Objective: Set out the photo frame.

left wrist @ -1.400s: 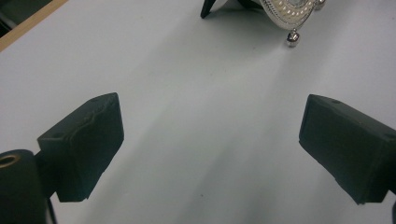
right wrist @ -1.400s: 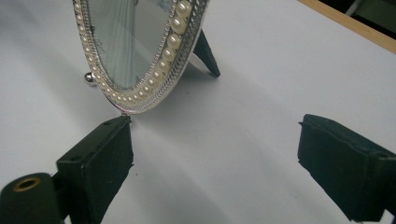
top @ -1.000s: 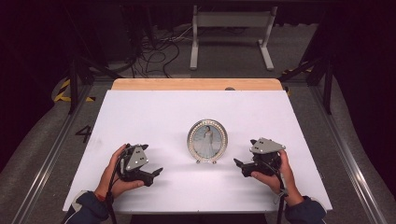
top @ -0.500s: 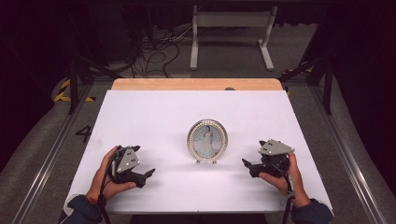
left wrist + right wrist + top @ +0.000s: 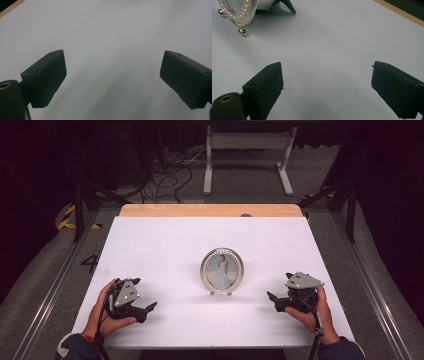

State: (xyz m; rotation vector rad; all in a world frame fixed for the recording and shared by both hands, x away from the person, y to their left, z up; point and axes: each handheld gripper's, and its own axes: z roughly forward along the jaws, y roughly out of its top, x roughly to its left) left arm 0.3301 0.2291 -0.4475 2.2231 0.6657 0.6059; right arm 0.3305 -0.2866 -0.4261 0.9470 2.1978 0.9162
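An oval silver picture frame (image 5: 222, 270) with a pearl rim stands upright on small ball feet near the middle of the white table (image 5: 170, 245); its edge (image 5: 238, 12) and a dark back stand show at the top left of the right gripper view. My left gripper (image 5: 148, 308) rests low at the front left, held in a hand, well left of the frame. Its jaws are wide apart over bare table (image 5: 112, 75). My right gripper (image 5: 273, 299) sits at the front right, pointing toward the frame, open with nothing between its fingers (image 5: 265, 82).
A wooden strip (image 5: 210, 210) borders the table's far edge. Beyond it are floor cables (image 5: 170, 170) and a white metal stand (image 5: 247, 150). Metal rails run along both sides of the table.
Both hands have drawn back toward the table's front edge and outward, away from the picture frame. The frame has stayed put.
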